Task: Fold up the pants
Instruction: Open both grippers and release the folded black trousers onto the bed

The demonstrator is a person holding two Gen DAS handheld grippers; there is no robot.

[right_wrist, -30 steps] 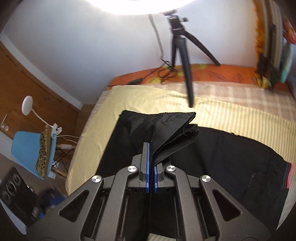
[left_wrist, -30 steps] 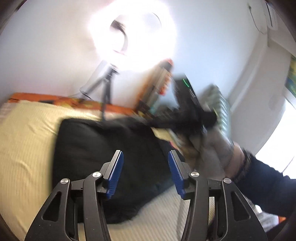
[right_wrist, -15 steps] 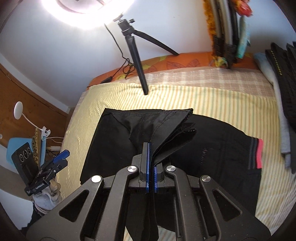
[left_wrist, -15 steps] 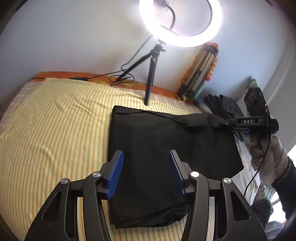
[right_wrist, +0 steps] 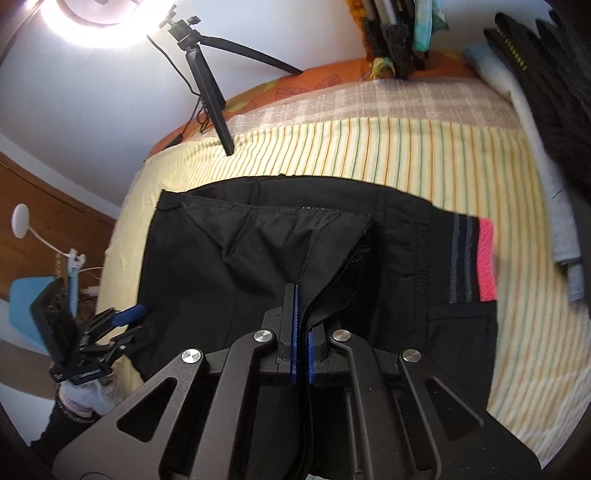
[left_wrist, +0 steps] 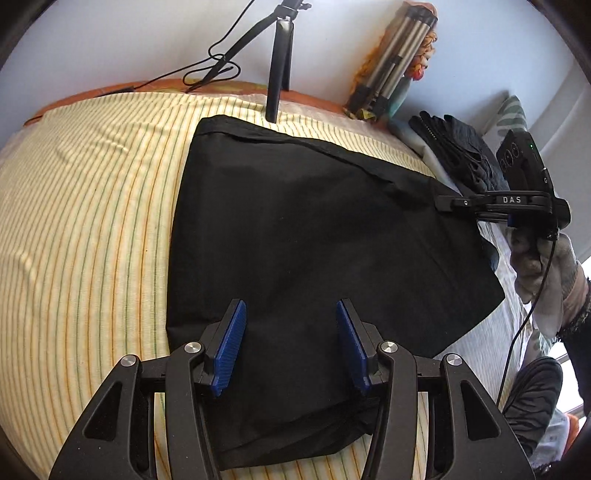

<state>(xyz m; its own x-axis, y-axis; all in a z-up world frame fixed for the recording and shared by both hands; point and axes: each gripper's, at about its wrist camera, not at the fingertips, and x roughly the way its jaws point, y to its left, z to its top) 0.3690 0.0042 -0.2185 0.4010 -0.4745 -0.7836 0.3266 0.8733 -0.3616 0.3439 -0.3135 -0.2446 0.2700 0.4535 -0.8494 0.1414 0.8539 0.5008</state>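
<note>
Black pants [left_wrist: 314, 236] lie folded on the yellow striped bed sheet [left_wrist: 85, 229]. My left gripper [left_wrist: 291, 336] is open and empty, hovering above the pants' near edge. In the right wrist view my right gripper [right_wrist: 301, 299] is shut on a folded flap of the black pants [right_wrist: 280, 236] and holds it over the rest of the garment. A pink and grey waistband patch [right_wrist: 485, 258] shows at the pants' right side. The right gripper also shows in the left wrist view [left_wrist: 448, 203] at the pants' far right edge; the left gripper shows in the right wrist view [right_wrist: 127, 321] at the left.
A black tripod [left_wrist: 277, 70] with a ring light [right_wrist: 88, 14] stands at the bed's far edge. A pile of dark and grey clothes [left_wrist: 458, 147] lies on the right. A folded rack [left_wrist: 391, 59] leans on the wall. A blue chair [right_wrist: 33, 306] stands left of the bed.
My left gripper has swung down and left over the pants and moved closer to them. My right gripper, still clamped on the flap, has lowered toward the garment.
</note>
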